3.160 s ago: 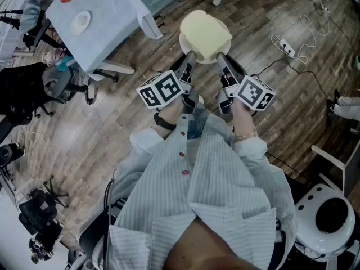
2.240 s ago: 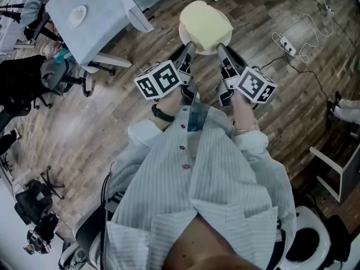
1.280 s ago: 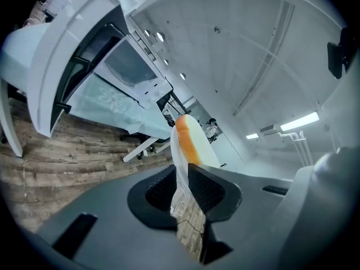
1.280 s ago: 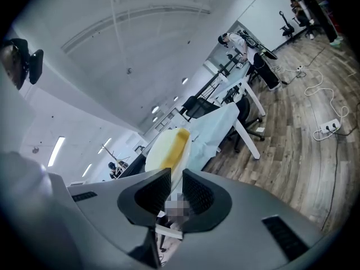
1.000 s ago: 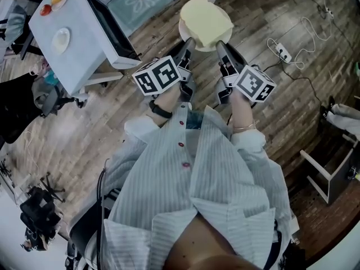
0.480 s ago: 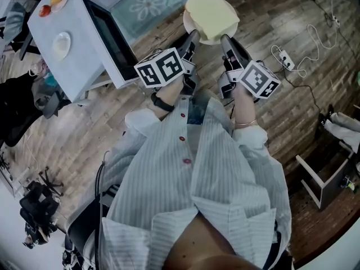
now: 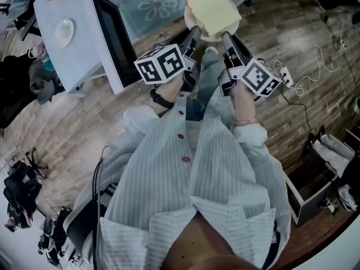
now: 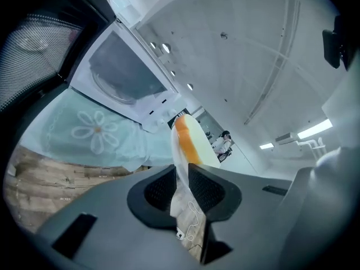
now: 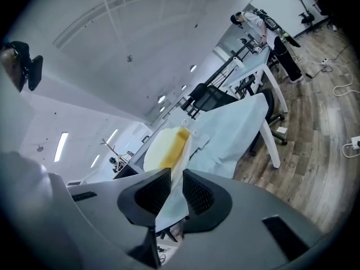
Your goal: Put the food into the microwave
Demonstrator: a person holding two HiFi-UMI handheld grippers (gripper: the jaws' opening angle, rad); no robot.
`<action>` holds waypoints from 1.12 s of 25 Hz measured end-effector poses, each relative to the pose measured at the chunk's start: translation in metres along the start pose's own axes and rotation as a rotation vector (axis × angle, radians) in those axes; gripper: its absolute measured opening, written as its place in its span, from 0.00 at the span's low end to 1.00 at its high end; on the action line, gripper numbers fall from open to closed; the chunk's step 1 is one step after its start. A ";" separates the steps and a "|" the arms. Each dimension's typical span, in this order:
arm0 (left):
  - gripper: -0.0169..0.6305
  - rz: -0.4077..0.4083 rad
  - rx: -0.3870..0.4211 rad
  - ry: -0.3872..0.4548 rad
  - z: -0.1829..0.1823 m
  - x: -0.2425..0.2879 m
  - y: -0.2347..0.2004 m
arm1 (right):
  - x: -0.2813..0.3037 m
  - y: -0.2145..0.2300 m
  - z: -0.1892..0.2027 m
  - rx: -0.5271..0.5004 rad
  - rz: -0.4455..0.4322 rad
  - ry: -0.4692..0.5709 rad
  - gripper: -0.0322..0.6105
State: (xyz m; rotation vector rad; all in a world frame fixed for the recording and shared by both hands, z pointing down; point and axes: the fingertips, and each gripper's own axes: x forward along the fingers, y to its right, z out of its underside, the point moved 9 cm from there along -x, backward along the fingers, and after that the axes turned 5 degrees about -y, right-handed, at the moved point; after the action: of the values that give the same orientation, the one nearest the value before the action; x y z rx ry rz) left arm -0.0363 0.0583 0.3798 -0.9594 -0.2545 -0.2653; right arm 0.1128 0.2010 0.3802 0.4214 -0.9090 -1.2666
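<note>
Plate of pale yellow food held in mid-air above wooden floor, just right of the microwave in the head view. Left gripper and right gripper each narrowly parted, pinching opposite rim edges. Only in the left gripper view: open oven cavity with turntable. Only in the right gripper view: cloth-covered table, black chair.

- Two grippers are pinching one plate: the left gripper and the right gripper.
- One pale yellow food slab is lying on it.
- One microwave is standing open.
- One small white dish is sitting on one side table.
- One power strip is lying on the floor.
</note>
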 end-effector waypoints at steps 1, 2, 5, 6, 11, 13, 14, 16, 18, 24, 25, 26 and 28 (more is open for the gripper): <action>0.12 -0.010 -0.006 0.016 -0.004 0.003 -0.001 | 0.007 0.002 -0.006 -0.006 -0.014 -0.013 0.17; 0.12 -0.022 -0.012 0.033 -0.009 0.006 -0.004 | 0.016 0.003 -0.012 -0.013 -0.028 -0.028 0.17; 0.12 -0.061 -0.033 0.080 -0.022 0.015 -0.010 | 0.041 0.007 -0.028 -0.031 -0.067 -0.071 0.17; 0.12 -0.068 -0.040 0.094 -0.025 0.020 -0.010 | 0.047 0.009 -0.034 -0.034 -0.078 -0.084 0.17; 0.12 -0.128 -0.068 0.163 -0.036 0.045 -0.002 | 0.069 0.023 -0.071 -0.064 -0.136 -0.157 0.17; 0.12 -0.152 -0.083 0.191 -0.044 0.052 -0.001 | 0.082 0.025 -0.085 -0.076 -0.160 -0.190 0.17; 0.12 -0.163 -0.090 0.204 -0.048 0.054 -0.001 | 0.088 0.025 -0.090 -0.081 -0.171 -0.205 0.17; 0.12 -0.191 -0.103 0.232 -0.056 0.057 -0.001 | 0.101 0.024 -0.101 -0.092 -0.196 -0.237 0.17; 0.12 -0.220 -0.117 0.265 -0.060 0.058 0.001 | 0.111 0.022 -0.109 -0.104 -0.223 -0.272 0.17; 0.13 -0.280 -0.146 0.355 -0.054 0.056 0.008 | 0.122 0.021 -0.121 -0.155 -0.292 -0.353 0.17; 0.13 -0.290 -0.152 0.370 -0.054 0.056 0.008 | 0.125 0.021 -0.123 -0.162 -0.303 -0.367 0.17; 0.13 -0.300 -0.157 0.384 -0.054 0.057 0.008 | 0.129 0.021 -0.125 -0.169 -0.315 -0.381 0.17; 0.13 -0.320 -0.168 0.411 -0.055 0.060 0.008 | 0.137 0.022 -0.129 -0.180 -0.336 -0.406 0.17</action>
State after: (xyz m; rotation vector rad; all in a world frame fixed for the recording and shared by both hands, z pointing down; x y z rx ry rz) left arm 0.0278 0.0108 0.3633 -1.0040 -0.0058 -0.7774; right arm 0.2304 0.0533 0.3663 0.1772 -1.0805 -1.7689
